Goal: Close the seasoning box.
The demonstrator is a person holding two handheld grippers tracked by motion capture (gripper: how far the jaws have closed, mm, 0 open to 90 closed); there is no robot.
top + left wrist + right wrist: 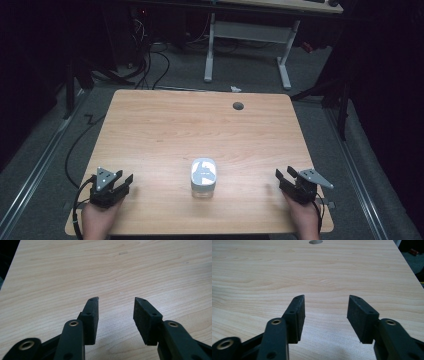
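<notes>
Both my grippers — left [126, 181], right [283, 178] — rest spread and empty on the table [165, 130]; I'd approach the white-lidded jar [203, 177] squarely, closing gently.

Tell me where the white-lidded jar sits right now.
In the high view the jar stands on the wooden table near its front edge, about midway between the left gripper and the right gripper, touching neither.

No text, label or number reads anywhere — none.
</notes>
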